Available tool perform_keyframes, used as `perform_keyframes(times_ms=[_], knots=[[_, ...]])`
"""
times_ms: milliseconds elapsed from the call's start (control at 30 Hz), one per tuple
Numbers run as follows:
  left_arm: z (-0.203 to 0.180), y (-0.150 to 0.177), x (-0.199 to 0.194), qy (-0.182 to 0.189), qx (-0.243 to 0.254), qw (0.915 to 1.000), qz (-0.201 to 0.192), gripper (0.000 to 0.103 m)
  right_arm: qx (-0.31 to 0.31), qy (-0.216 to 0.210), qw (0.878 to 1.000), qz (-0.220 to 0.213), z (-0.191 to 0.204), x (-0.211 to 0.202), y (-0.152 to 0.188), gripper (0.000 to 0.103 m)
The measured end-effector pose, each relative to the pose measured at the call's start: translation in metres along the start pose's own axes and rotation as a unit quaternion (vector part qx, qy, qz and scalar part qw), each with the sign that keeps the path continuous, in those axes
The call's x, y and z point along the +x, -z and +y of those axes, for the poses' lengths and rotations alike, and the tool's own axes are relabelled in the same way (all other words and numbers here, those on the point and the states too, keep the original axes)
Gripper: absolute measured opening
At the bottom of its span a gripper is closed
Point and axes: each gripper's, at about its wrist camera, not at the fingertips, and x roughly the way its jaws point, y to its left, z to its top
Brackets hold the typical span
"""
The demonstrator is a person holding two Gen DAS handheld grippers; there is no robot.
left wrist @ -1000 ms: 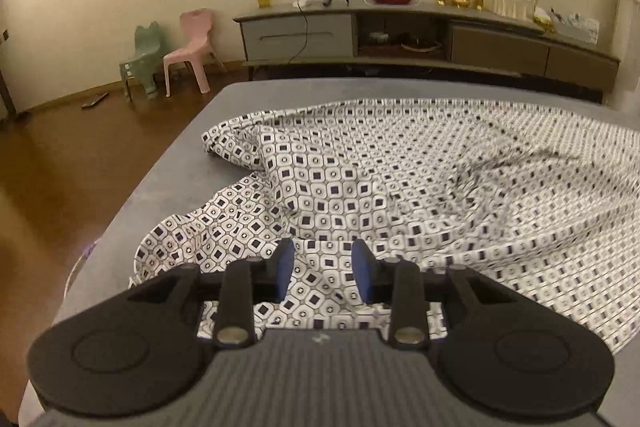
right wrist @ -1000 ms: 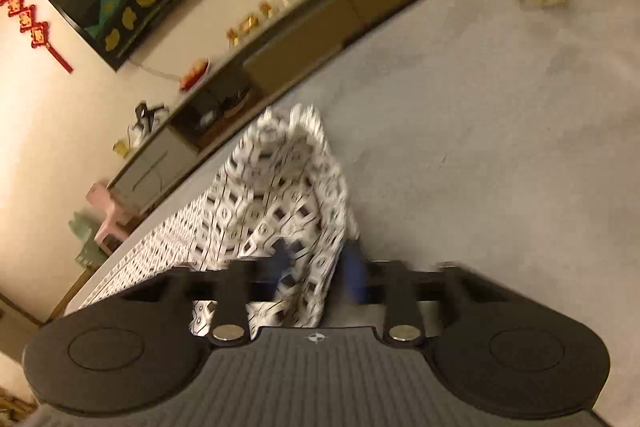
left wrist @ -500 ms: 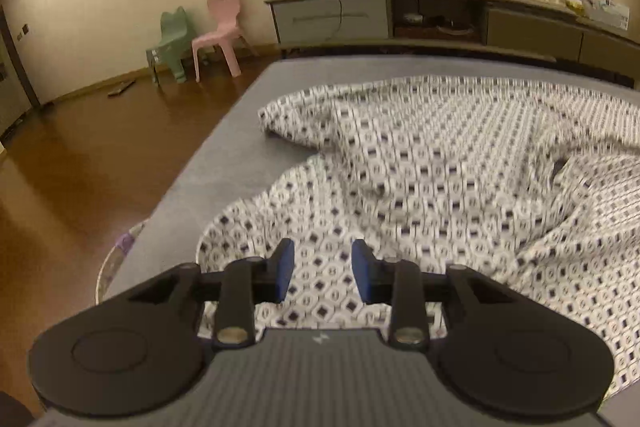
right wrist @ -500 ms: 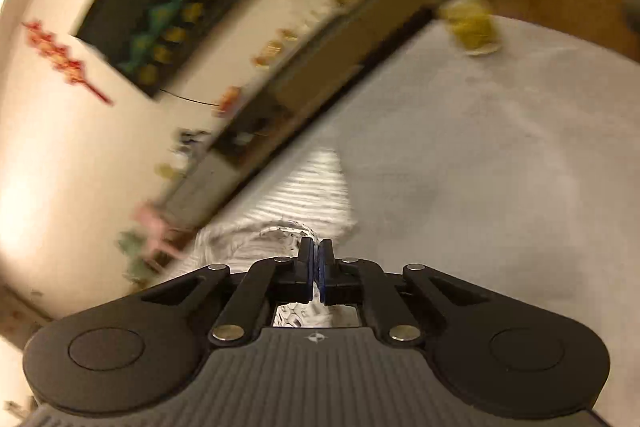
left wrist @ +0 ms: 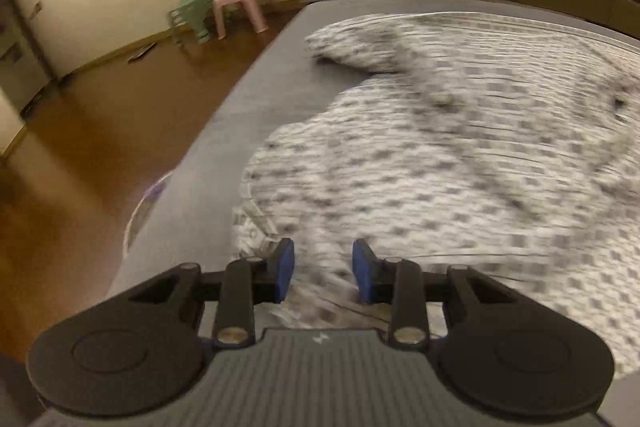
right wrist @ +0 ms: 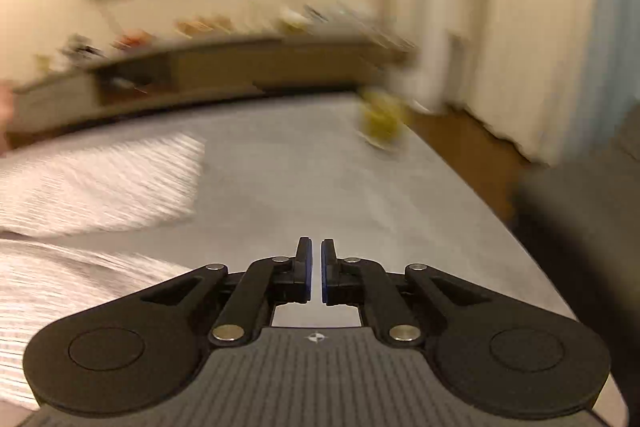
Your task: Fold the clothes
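Grey padded table (left wrist: 224, 131): the white dark-checked cotton garment (left wrist: 460, 163) lies crumpled across it. Your left gripper (left wrist: 323, 269), fingers apart, holding nothing, sits over its near hem. Your right gripper (right wrist: 316, 271), nearly closed and empty, points past the garment's right edge; left is nearer.

Bare tabletop (right wrist: 304, 183) ahead of right hand-held gripper (right wrist: 316, 271); yellow object (right wrist: 380, 121) at far edge; garment (right wrist: 100, 183) leftward.
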Motion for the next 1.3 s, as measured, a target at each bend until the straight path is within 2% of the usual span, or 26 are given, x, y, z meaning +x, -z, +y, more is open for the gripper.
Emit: perform_keyframes(times_ms=[33, 100, 167, 200, 300, 367, 433, 500, 567, 600, 633, 700, 767, 800, 833, 967, 1033, 1067, 1133, 1167, 1200, 1267, 1300], knots=[[0.007, -0.003, 0.005, -0.002, -0.007, 1.0000, 0.001, 0.034, -0.010, -0.025, 1.000, -0.003, 0.014, -0.002, -0.001, 0.003], [0.012, -0.007, 0.011, -0.009, -0.016, 0.9998, -0.002, 0.036, -0.029, -0.075, 0.997, 0.020, 0.041, 0.008, 0.005, 0.005], [0.011, -0.008, 0.013, -0.016, -0.013, 0.9997, -0.008, 0.035, -0.050, -0.115, 0.991, 0.044, 0.067, 0.020, 0.012, 0.015], [0.006, -0.007, 0.012, -0.022, -0.002, 0.9997, -0.014, 0.034, -0.063, -0.117, 0.989, 0.058, 0.075, 0.031, 0.016, 0.021], [0.004, -0.002, 0.010, -0.028, 0.016, 0.9993, -0.020, 0.035, -0.075, -0.099, 0.988, 0.092, 0.079, 0.066, 0.025, 0.022], [0.010, -0.001, 0.010, -0.026, 0.008, 0.9995, -0.014, 0.037, -0.050, -0.082, 0.990, 0.106, 0.063, 0.087, 0.024, 0.022], [0.014, 0.001, 0.008, -0.034, 0.016, 0.9993, -0.010, 0.042, -0.006, -0.072, 0.992, 0.100, 0.043, 0.097, 0.020, 0.022], [0.013, 0.002, 0.006, -0.052, 0.028, 0.9982, -0.008, 0.053, 0.025, -0.061, 0.993, 0.101, 0.030, 0.102, 0.015, 0.022], [0.006, -0.002, -0.001, -0.062, 0.038, 0.9972, -0.019, 0.051, 0.021, -0.046, 0.993, 0.102, 0.028, 0.103, 0.015, 0.022], [0.002, -0.005, -0.005, -0.067, 0.043, 0.9965, -0.025, 0.047, 0.012, -0.039, 0.994, 0.102, 0.031, 0.102, 0.015, 0.022], [-0.001, -0.007, -0.009, -0.072, 0.049, 0.9958, -0.031, 0.044, 0.006, -0.040, 0.994, 0.100, 0.035, 0.098, 0.013, 0.026], [-0.010, -0.013, -0.021, -0.073, 0.057, 0.9943, -0.052, 0.044, 0.002, -0.064, 0.994, 0.084, 0.043, 0.084, 0.004, 0.027], [-0.022, -0.020, -0.036, -0.058, 0.060, 0.9935, -0.078, 0.044, -0.021, -0.063, 0.996, 0.054, 0.048, 0.065, -0.002, 0.034], [-0.029, -0.021, -0.039, -0.046, 0.063, 0.9934, -0.084, 0.044, -0.030, -0.056, 0.997, 0.046, 0.049, 0.062, -0.003, 0.041], [-0.037, -0.023, -0.041, -0.034, 0.066, 0.9932, -0.089, 0.044, -0.034, -0.048, 0.997, 0.050, 0.048, 0.067, -0.002, 0.043], [-0.072, -0.023, -0.042, 0.006, 0.079, 0.9922, -0.096, 0.043, -0.044, -0.015, 0.996, 0.072, 0.042, 0.090, 0.005, 0.043], [-0.091, -0.024, -0.047, 0.031, 0.077, 0.9910, -0.105, 0.043, -0.043, 0.014, 0.998, 0.053, 0.040, 0.088, 0.000, 0.043], [-0.102, -0.026, -0.051, 0.049, 0.075, 0.9899, -0.110, 0.042, -0.039, 0.012, 0.998, 0.037, 0.039, 0.079, -0.006, 0.043], [-0.133, -0.029, -0.059, 0.093, 0.094, 0.9836, -0.122, 0.042, -0.043, -0.012, 0.999, 0.011, 0.038, 0.055, -0.017, 0.044], [-0.151, -0.030, -0.064, 0.113, 0.109, 0.9793, -0.128, 0.042, -0.058, -0.031, 0.998, 0.018, 0.040, 0.047, -0.016, 0.048], [-0.171, -0.032, -0.068, 0.133, 0.128, 0.9734, -0.136, 0.043, -0.079, -0.056, 0.994, 0.043, 0.042, 0.043, -0.012, 0.056], [-0.206, -0.033, -0.071, 0.159, 0.165, 0.9631, -0.141, 0.043, -0.122, -0.095, 0.984, 0.088, 0.047, 0.038, -0.001, 0.057], [-0.223, -0.034, -0.072, 0.171, 0.183, 0.9573, -0.144, 0.043, -0.144, -0.087, 0.980, 0.103, 0.050, 0.042, 0.009, 0.057]])
